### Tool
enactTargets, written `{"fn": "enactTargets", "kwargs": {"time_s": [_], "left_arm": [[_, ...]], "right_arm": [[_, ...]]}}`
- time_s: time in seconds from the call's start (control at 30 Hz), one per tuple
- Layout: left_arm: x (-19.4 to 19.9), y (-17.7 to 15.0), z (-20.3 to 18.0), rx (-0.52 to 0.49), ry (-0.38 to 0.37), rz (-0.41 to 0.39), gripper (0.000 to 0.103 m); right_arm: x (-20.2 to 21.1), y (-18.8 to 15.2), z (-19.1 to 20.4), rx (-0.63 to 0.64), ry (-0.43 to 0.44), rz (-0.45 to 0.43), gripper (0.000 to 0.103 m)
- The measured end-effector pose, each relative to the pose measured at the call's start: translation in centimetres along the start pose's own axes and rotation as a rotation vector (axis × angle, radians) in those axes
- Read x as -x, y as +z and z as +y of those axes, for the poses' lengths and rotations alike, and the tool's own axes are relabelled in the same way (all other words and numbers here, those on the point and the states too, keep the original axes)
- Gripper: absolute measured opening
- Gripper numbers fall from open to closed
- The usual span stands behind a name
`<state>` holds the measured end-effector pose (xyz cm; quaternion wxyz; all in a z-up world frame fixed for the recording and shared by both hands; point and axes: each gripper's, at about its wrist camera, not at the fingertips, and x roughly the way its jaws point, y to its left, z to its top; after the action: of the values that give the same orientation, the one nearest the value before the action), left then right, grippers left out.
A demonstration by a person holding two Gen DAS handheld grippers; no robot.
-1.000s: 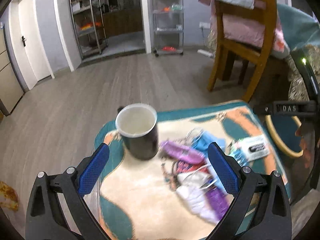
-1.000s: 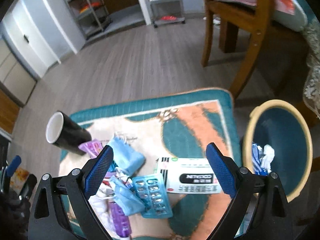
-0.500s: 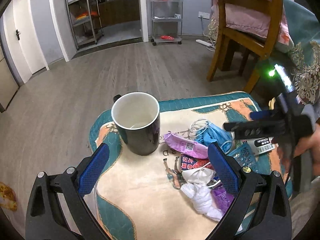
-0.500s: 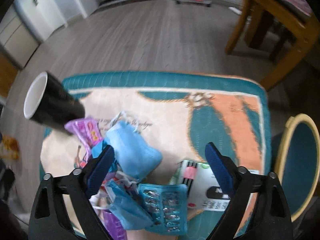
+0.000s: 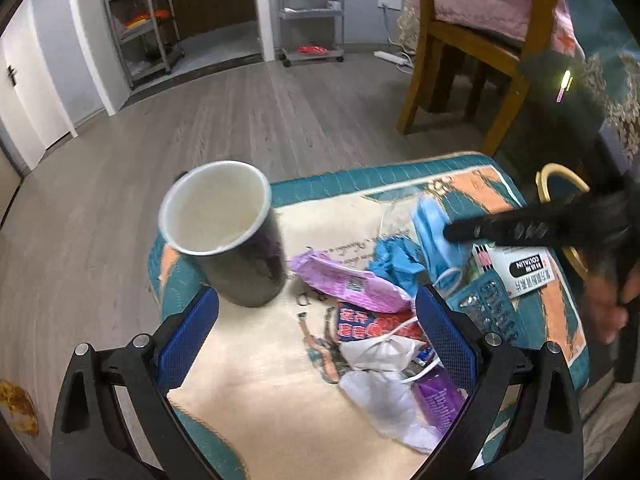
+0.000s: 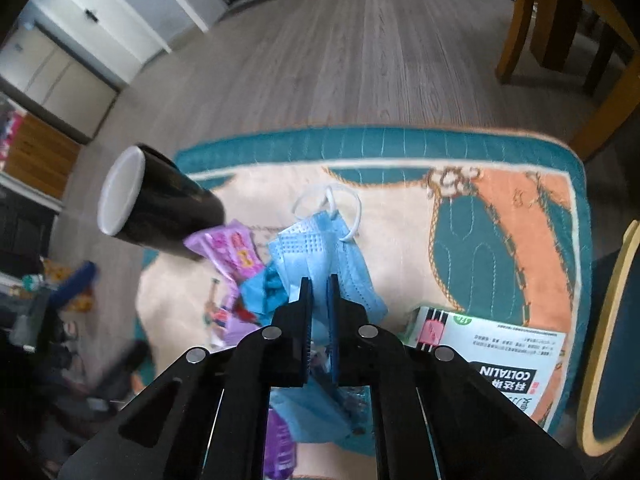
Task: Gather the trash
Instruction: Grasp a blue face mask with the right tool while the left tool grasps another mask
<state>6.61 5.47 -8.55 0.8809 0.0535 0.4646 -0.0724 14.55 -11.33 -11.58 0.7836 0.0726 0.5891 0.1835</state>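
Observation:
A heap of trash lies on a patterned cushion (image 5: 260, 392): a blue face mask (image 6: 320, 252), a purple wrapper (image 5: 344, 280), a white mask (image 5: 380, 354), a blister pack (image 5: 486, 312) and a white medicine box (image 6: 516, 354). My right gripper (image 6: 319, 284) is shut on the blue face mask (image 5: 430, 228); it shows from the side in the left wrist view (image 5: 452, 234). My left gripper (image 5: 316, 314) is open and empty, hovering over the near side of the heap, beside a black mug (image 5: 232, 236).
The black mug (image 6: 160, 204) stands at the cushion's left end. A blue bin with a yellow rim (image 6: 612, 340) sits right of the cushion. A wooden chair (image 5: 476, 52) stands behind. Grey wood floor (image 5: 120, 200) surrounds the cushion.
My right gripper has come down onto the heap and closed on the blue face mask. My left gripper has moved closer to the mug and stays open.

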Motion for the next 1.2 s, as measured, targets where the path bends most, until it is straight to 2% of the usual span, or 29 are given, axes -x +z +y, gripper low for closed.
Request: {"fn": "enactTargets", "kwargs": {"time_s": [0.07,0.2,0.3,0.5,0.57,0.7,0.73,0.77,0.8,0.9,1.2], "left_arm": [[-0.7,0.1,-0.5,0.006,-0.022,0.021,0.097],[-1.8,0.9,-1.5,0.015,-0.066,0.030,0.097],[-2.8,1.6,-2.5,0.006,-0.081,0.039,0.097],[-4.6,2.6,-4.3,-0.034,-0.094,0.050,0.097],[-5.2,2.8,-4.9,-0.052,-0.097,0.053,0.094],[-7.3,2.7,-5.9,-0.094,-0.105,0.111,0.061],[-7.7,2.6,-6.1,-0.105,-0.105,0.127,0.046],[-8.3,2.3,-6.2,-0.114,-0.108,0.153,0.037],[-8.6,2.2,-6.2,-0.115,-0.118,0.168,0.022],[-8.2,2.2,-6.2,-0.125,-0.133,0.165,0.014],[-3.3,3.3,-6.0,-0.098,-0.156,0.026,0.013]], "right_arm": [[1.4,0.3,-0.1,-0.010,0.012,-0.041,0.008],[3.1,0.8,-1.1,-0.024,-0.034,-0.107,0.008],[3.4,0.9,-2.6,-0.072,-0.068,-0.122,0.008],[4.1,0.9,-5.8,-0.153,-0.060,-0.136,0.008],[4.3,0.8,-6.3,-0.161,-0.063,-0.139,0.008],[4.1,0.7,-6.4,-0.158,-0.069,-0.140,0.008],[4.0,0.7,-6.3,-0.153,-0.070,-0.141,0.008],[4.1,0.7,-6.3,-0.148,-0.070,-0.142,0.008],[4.2,0.7,-6.3,-0.141,-0.072,-0.143,0.008],[4.7,0.7,-6.3,-0.134,-0.085,-0.152,0.008],[8.0,-0.1,-5.7,-0.138,-0.098,-0.205,0.008]]}}
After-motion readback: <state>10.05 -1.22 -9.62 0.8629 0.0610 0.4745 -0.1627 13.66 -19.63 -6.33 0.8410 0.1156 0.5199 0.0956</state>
